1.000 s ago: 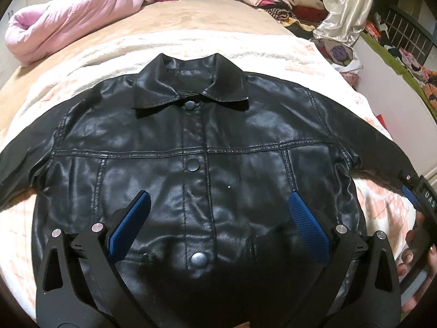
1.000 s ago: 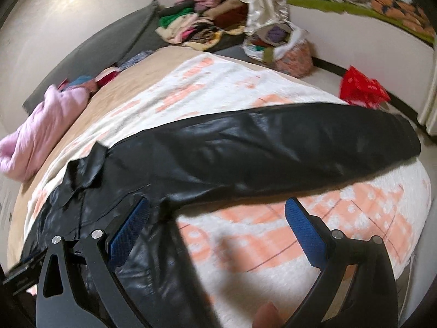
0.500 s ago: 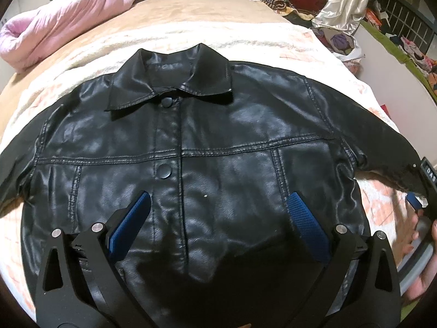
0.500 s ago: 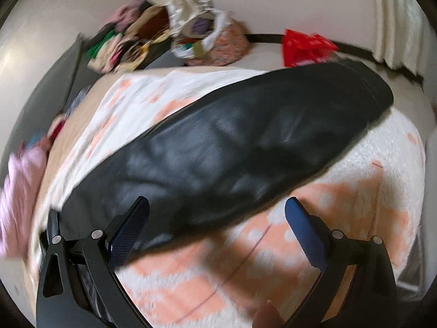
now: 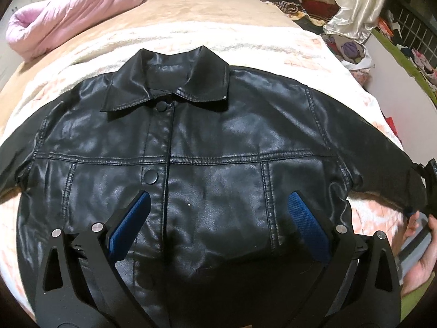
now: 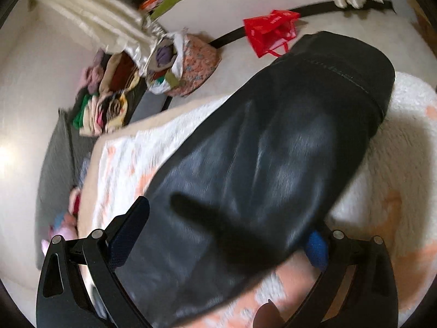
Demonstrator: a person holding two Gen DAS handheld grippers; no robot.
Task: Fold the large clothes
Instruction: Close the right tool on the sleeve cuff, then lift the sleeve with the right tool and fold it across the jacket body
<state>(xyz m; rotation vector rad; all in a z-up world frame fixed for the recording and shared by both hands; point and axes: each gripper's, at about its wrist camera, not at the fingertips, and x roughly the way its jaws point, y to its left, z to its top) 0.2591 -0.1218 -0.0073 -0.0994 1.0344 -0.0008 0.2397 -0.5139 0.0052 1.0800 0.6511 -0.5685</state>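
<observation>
Jacket (image 5: 207,164) is laid front-up, buttoned, on the blanket (image 5: 245,43) over the bed. Left gripper (image 5: 215,218) is held above the lower front, jaws apart, nothing gripped. Right gripper (image 6: 224,232) has been swung onto the sleeve (image 6: 273,147) since a second ago; the sleeve is now seen between its wide-open jaws, not yet clamped. View is blurred. Likely meaning: sleeve grasp is being set up for the first fold inward.

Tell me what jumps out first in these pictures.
A black leather jacket lies face up and buttoned across the blanket-covered bed. Its sleeve fills the right wrist view, lying between the open right gripper. A pink quilt sits bundled at the bed's far left.
</observation>
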